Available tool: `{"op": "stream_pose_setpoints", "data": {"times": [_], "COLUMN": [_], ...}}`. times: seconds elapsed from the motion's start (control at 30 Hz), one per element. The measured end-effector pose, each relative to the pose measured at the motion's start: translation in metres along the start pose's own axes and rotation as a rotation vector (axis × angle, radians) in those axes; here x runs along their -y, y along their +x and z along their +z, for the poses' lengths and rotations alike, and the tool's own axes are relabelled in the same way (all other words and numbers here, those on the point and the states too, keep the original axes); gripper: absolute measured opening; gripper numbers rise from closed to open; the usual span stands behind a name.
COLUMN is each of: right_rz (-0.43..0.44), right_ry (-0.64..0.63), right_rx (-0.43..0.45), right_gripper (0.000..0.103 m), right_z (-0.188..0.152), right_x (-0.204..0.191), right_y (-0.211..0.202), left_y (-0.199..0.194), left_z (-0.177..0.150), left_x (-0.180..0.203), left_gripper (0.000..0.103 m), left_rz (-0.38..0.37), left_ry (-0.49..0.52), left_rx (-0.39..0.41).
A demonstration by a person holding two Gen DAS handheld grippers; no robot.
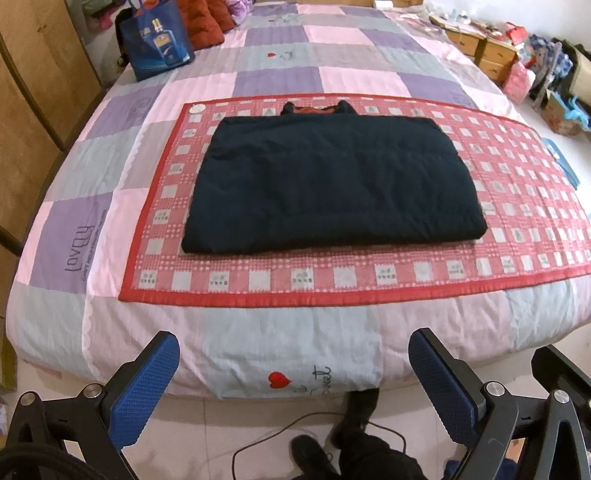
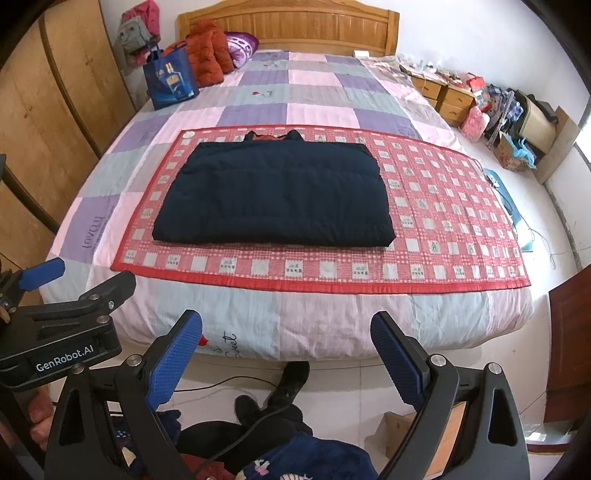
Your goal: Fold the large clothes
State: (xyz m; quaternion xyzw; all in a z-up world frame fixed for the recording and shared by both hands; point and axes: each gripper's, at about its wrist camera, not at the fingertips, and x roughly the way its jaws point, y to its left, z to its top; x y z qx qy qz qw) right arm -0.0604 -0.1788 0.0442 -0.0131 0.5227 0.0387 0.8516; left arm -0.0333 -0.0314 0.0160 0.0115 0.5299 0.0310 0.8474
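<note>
A dark navy padded jacket (image 1: 328, 184) lies folded into a flat rectangle on a red checked mat (image 1: 517, 221) on the bed. Its collar with orange lining (image 1: 314, 109) shows at the far edge. It also shows in the right wrist view (image 2: 273, 195) on the mat (image 2: 443, 229). My left gripper (image 1: 293, 369) is open and empty, held back over the bed's near edge. My right gripper (image 2: 286, 347) is open and empty, also back from the bed. The left gripper's body shows in the right wrist view (image 2: 55, 321) at the left.
A patchwork quilt (image 1: 258, 74) covers the bed. A blue bag (image 1: 159, 40) and a red-orange jacket (image 1: 203, 18) sit at the far left. Wooden wardrobes (image 2: 48, 110) stand left. Nightstands (image 2: 443, 96) and clutter lie right. My feet (image 2: 280, 387) and a cable are below.
</note>
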Motion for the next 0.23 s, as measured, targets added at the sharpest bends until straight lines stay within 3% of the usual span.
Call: {"op": "stream_pose_setpoints", "data": {"times": [0.23], "right_rz": [0.0], "right_ry": [0.018], "right_rx": [0.003], "right_gripper": [0.094], "right_z": [0.0029], "right_x": [0.0099], "right_y": [-0.0013], "left_y": [-0.0033], "left_z": [0.0062], "left_x": [0.0113], "left_gripper": [0.102], "left_rz": [-0.01], "left_ry": [0.019], "left_rx": [0.016]}}
